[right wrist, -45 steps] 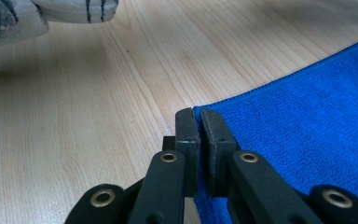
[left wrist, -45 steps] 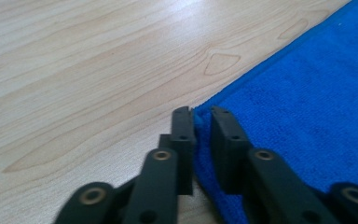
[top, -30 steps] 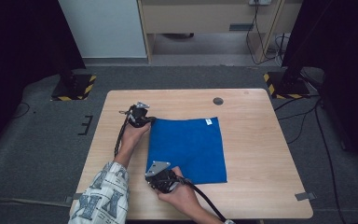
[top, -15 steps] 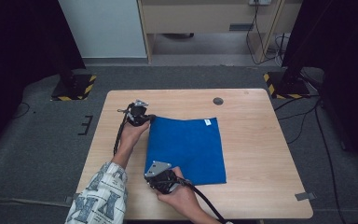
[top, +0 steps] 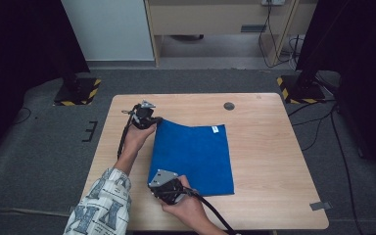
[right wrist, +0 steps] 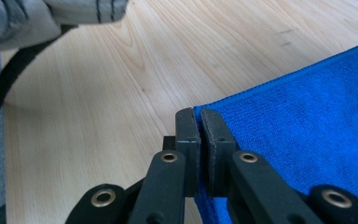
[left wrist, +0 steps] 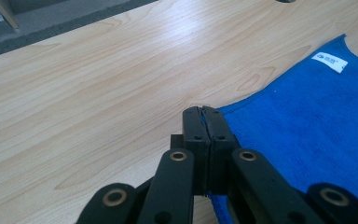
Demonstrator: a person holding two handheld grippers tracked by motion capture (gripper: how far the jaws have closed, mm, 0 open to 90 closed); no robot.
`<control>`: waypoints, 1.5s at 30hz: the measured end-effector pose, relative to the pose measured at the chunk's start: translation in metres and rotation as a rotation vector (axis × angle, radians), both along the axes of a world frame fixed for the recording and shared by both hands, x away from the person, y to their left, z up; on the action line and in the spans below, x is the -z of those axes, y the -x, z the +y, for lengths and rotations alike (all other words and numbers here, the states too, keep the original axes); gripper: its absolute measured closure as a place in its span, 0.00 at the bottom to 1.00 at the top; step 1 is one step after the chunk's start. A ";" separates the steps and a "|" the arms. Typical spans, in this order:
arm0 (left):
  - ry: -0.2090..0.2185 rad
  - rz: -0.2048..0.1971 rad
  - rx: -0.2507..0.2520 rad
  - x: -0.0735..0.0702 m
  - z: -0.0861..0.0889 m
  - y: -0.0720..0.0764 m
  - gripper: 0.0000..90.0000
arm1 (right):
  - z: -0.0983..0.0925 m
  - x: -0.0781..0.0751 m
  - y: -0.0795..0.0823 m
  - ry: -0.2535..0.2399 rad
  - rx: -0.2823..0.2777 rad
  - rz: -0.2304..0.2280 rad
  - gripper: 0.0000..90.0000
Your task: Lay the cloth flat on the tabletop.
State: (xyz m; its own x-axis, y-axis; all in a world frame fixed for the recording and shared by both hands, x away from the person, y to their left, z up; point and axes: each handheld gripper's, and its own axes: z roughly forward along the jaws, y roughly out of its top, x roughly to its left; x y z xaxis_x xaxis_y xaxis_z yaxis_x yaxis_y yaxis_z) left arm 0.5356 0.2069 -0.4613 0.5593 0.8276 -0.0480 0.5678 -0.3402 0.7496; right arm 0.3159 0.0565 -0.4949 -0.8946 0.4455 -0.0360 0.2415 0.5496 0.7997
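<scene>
A blue cloth (top: 196, 156) lies spread on the wooden desk (top: 274, 161), its white label (top: 215, 129) at the far edge, and both grippers have hold of its left-hand side. The left gripper (top: 152, 120) is closed on the far left corner; in the left gripper view its jaws are pressed together with a sliver of blue hem between them. The right gripper (top: 162, 182) is closed on the near left corner, and the right gripper view shows the same pinch, the cloth's edge caught between the two black jaws.

What has changed over the last second is small: the far left corner now sits a little higher than before, peaked above the wood under the left gripper rather than lying flat with the rest (the high view shows the edge pulled into a slight point there). The near corner looks much as it did, and the right hand has hardly shifted. Neither grip has loosened.

My reading is that grasping is finished and lifting has begun, with the left side leading. With both left corners held, the likely next move is to carry that edge across toward the right edge for a fold. The right hand would have to rise as well, or the cloth will go up skewed.
</scene>
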 end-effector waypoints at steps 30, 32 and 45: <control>0.002 -0.003 -0.020 -0.024 0.037 0.002 0.99 | 0.039 -0.016 0.006 -0.080 0.004 -0.021 0.96; 0.000 -0.005 -0.020 -0.025 0.040 0.002 0.99 | 0.041 -0.017 0.006 -0.090 0.005 -0.014 0.96; -0.003 0.006 -0.030 -0.027 0.047 0.004 0.99 | 0.046 -0.023 0.005 -0.125 0.007 0.005 0.96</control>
